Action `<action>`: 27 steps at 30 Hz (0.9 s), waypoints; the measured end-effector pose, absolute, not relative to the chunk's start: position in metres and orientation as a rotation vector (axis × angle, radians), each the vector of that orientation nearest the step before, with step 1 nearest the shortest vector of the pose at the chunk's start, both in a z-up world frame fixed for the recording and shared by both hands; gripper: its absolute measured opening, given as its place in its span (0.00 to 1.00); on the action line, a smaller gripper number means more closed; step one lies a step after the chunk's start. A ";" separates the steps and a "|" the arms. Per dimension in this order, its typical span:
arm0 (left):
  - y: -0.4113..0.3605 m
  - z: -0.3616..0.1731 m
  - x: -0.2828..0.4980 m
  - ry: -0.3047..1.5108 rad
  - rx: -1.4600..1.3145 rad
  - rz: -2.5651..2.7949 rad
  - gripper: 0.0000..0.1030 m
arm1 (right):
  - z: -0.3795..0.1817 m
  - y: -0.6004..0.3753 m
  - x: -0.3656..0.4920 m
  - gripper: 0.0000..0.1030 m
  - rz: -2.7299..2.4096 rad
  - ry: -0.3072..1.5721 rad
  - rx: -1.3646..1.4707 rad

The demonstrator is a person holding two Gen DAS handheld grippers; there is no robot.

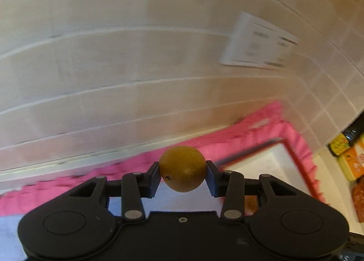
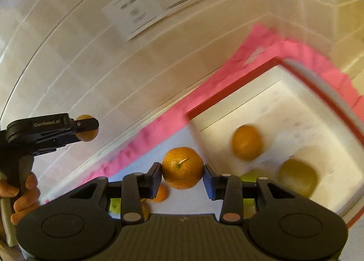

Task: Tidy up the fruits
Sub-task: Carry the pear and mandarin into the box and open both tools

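My left gripper (image 1: 182, 170) is shut on a dull orange fruit (image 1: 182, 168), held up above a pink cloth (image 1: 127, 170); it also shows in the right wrist view (image 2: 87, 127) at far left. My right gripper (image 2: 182, 168) is shut on a bright orange mandarin (image 2: 182, 167) with a stem, beside a white box with a red rim (image 2: 229, 99). Inside the box lie an orange (image 2: 246, 142), a yellow-green fruit (image 2: 297, 180) and a green fruit (image 2: 250, 175). More fruit, an orange one (image 2: 161, 193) and a green one (image 2: 115, 206), lies on the surface under my right gripper.
A tiled wall (image 1: 113, 56) with a white socket plate (image 1: 259, 43) stands behind. Coloured packets (image 1: 350, 158) lie at the right edge in the left wrist view. The white box also shows there (image 1: 268, 160).
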State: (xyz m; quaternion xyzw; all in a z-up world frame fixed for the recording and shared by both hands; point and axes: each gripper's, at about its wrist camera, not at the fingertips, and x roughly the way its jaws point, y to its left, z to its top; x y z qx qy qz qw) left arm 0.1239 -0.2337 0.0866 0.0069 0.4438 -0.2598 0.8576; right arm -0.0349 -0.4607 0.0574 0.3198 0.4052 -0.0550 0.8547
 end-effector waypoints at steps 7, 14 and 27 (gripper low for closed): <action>-0.314 0.061 0.112 0.985 0.072 -0.672 0.47 | 0.030 -0.521 -0.041 0.40 -0.208 0.843 0.761; -0.366 0.020 0.114 1.052 0.142 -0.731 0.47 | -0.008 -0.558 -0.037 0.40 -0.254 0.864 0.823; -0.388 -0.021 0.132 1.122 0.216 -0.695 0.48 | -0.046 -0.554 -0.003 0.40 -0.227 0.957 0.795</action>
